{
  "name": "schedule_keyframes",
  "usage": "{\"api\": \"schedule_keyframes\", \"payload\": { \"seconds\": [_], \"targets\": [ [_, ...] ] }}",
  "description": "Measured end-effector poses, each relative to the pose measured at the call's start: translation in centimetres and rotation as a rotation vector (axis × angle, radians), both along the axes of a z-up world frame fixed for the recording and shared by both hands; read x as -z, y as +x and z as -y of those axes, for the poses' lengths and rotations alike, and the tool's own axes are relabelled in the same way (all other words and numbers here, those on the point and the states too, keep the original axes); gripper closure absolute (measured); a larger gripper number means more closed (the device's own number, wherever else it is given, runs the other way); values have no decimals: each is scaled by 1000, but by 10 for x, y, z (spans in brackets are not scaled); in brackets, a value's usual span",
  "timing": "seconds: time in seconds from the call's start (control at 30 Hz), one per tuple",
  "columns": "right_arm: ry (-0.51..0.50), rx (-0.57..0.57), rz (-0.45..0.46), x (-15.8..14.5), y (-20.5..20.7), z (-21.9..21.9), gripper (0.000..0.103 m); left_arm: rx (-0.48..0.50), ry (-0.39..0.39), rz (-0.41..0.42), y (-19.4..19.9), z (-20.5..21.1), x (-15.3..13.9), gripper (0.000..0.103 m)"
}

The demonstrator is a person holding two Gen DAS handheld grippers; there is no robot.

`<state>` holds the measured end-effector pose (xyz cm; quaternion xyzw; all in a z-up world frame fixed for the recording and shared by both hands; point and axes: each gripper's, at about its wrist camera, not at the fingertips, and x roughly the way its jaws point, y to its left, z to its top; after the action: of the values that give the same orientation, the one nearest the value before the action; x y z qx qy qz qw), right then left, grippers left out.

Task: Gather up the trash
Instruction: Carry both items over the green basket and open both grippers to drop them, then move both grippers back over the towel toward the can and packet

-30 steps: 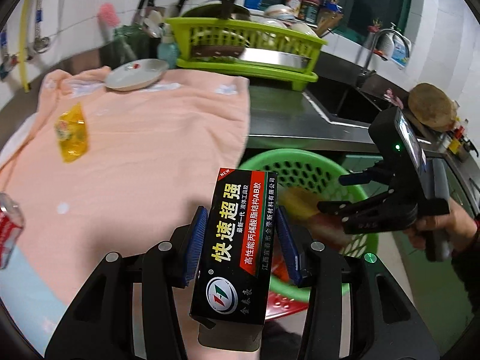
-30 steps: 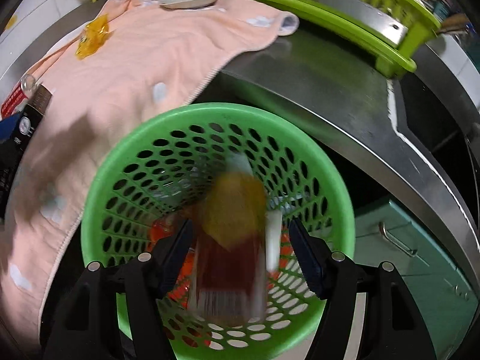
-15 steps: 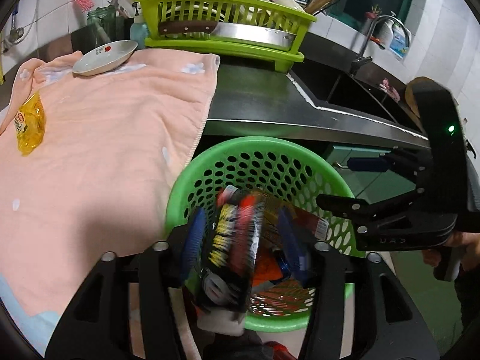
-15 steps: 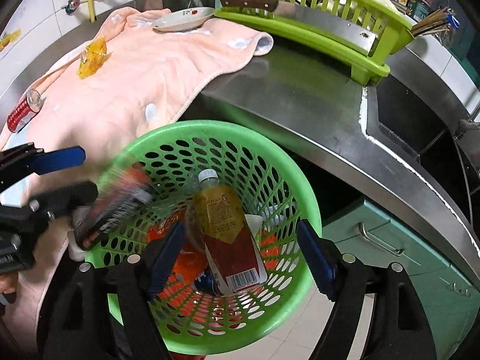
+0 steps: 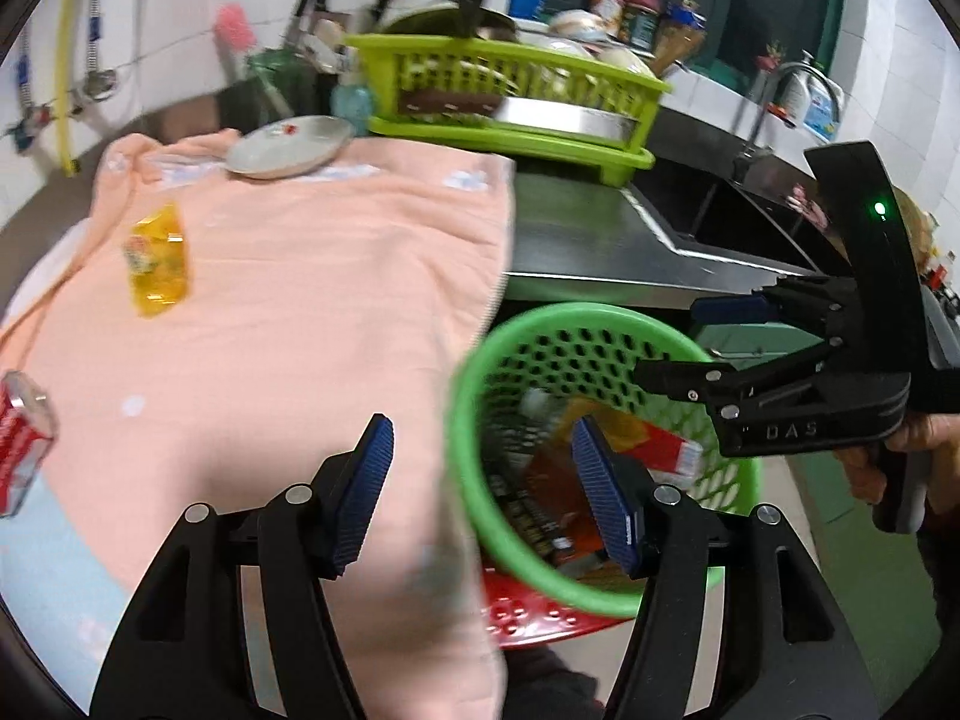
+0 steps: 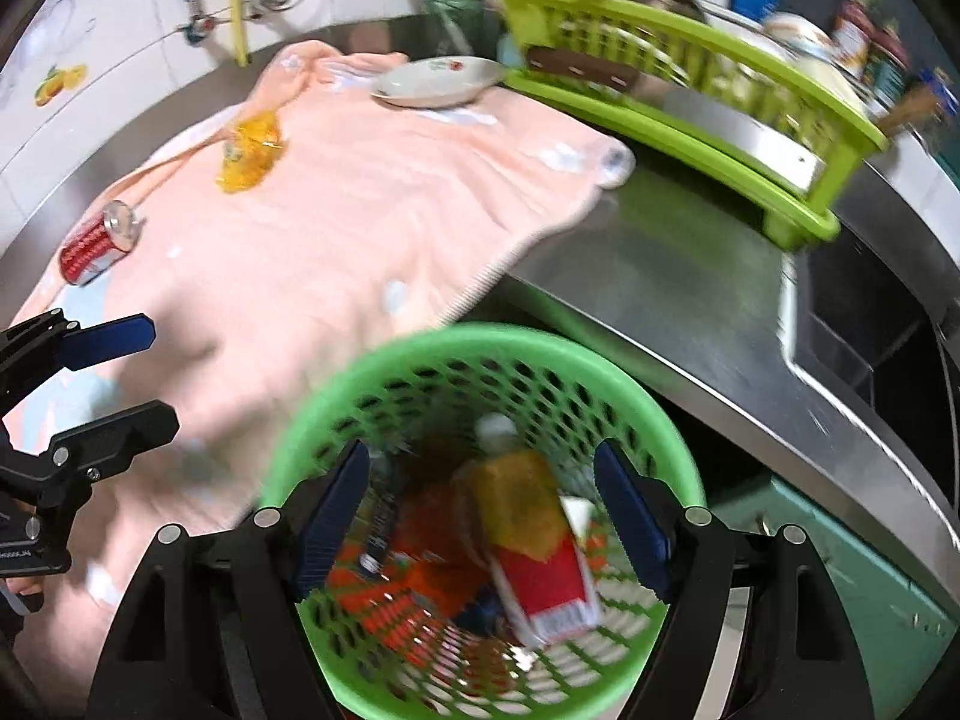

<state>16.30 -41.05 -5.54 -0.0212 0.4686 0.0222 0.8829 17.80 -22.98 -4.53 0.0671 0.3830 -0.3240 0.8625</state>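
Trash bottle point(image 6: 528, 534) lay inside green basket point(image 6: 600, 360), long axis running cap-far to base-near. Basket sat below the counter edge point(image 6: 660, 354), beside the towel's overhang point(image 6: 360, 252). Left gripper point(image 5: 480, 480) and right gripper point(image 6: 480, 498) had just been opening, empty-jawed.

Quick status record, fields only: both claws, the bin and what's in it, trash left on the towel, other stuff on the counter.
left claw: open, nothing between the pads, jaws have just been opening
right claw: open, empty, above the basket
green basket: below the counter edge, holds a bottle and other packaging
trash left: red can and yellow wrapper, both on the pink towel
other: white plate on towel's far edge; lime dish rack beside it
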Motion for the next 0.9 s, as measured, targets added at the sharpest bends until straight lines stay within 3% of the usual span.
{"api": "schedule_keyframes", "payload": {
  "seconds": [0.13, 0.2, 0.47, 0.67, 0.9],
  "targets": [
    [-1, -64, 18, -8, 22, -37, 28, -61, 12, 17, 8, -39, -7, 40],
    [11, -92, 24, -11, 34, -54, 22, -96, 20, 26, 13, -59, -9, 40],
    [30, -188, 37, -18, 94, -119, 22, -259, 48, 58, 41, -147, -16, 35],
    [58, -214, 28, -15, 145, -165, 21, -372, 92, 85, 67, -206, -21, 30],
    [74, -208, 21, -11, 195, -203, 21, -430, 140, 96, 88, -247, -19, 25]
  ]
}}
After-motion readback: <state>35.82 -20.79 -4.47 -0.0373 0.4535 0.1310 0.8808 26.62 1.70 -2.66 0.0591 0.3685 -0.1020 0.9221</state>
